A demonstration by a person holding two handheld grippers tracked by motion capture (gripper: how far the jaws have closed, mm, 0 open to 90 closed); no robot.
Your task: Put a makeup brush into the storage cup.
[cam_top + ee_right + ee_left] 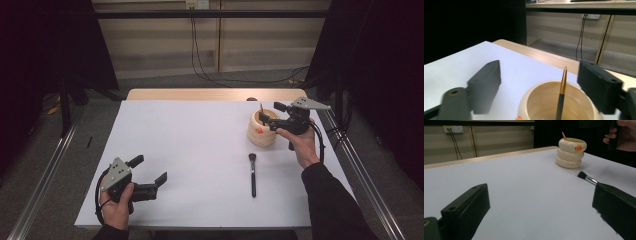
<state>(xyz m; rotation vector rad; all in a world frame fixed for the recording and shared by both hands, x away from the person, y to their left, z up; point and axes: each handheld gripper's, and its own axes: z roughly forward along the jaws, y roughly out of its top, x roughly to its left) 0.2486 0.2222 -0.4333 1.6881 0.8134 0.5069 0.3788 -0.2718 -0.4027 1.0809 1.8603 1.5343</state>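
Right gripper [266, 116]: jaws apart, over cream ringed cup [262, 131]; slim brush handle [562, 92] stands inside, untouched. Left gripper [148, 169]: jaws wide, empty. Second brush [252, 172]: flat on table [190, 150], near cup.

Cream ringed ceramic holder [262, 129] sits on the white tabletop [200, 150], right side toward the far edge. Slim black-and-gold brush handle [561, 96] stands inside it, tip up. Black makeup brush with silver ferrule [252, 172] lies flat on the tabletop just in front of the holder, bristles toward it. Right gripper [267, 119] over the holder, jaws either side of the handle, not touching. Left gripper [150, 170] at near-left corner.
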